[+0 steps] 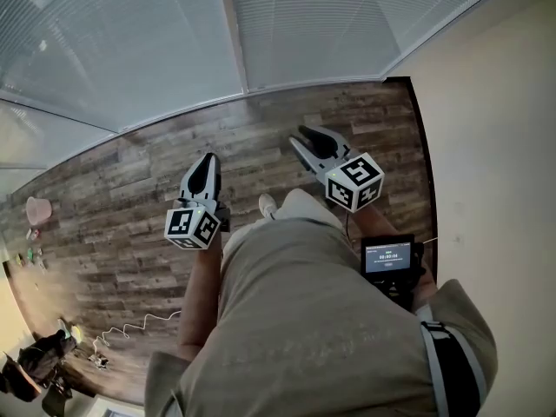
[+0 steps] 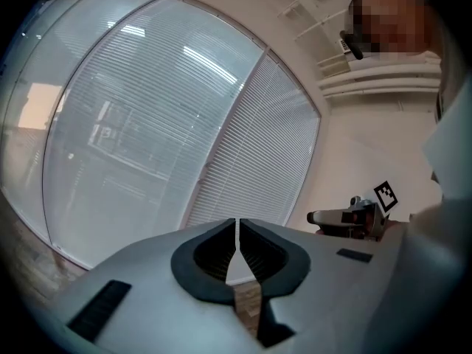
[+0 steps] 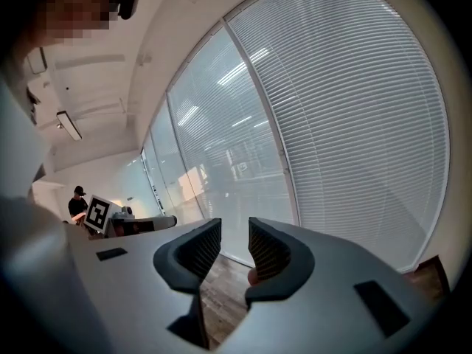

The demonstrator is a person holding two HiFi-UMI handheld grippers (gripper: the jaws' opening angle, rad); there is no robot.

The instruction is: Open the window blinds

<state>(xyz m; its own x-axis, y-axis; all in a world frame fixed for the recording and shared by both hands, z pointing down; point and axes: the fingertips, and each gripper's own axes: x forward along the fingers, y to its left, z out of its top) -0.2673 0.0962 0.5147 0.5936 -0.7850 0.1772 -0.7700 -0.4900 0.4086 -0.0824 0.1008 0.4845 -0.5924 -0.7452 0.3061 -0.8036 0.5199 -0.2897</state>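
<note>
With the left claw (image 2: pixel 237 227) pressed together and the right claw (image 3: pixel 227 238) spread and empty, advance to the lowered window blinds (image 1: pixel 313 24) at the floor's (image 1: pixel 261 146) far edge and establish how they open before you grasp anything.

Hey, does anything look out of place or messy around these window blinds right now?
Nothing looks damaged or askew: the blinds hang lowered with even slats. The only untidy spot is a loose white cable snaking across the wood floor at the lower left of the head view, beside some dark bags.
</note>
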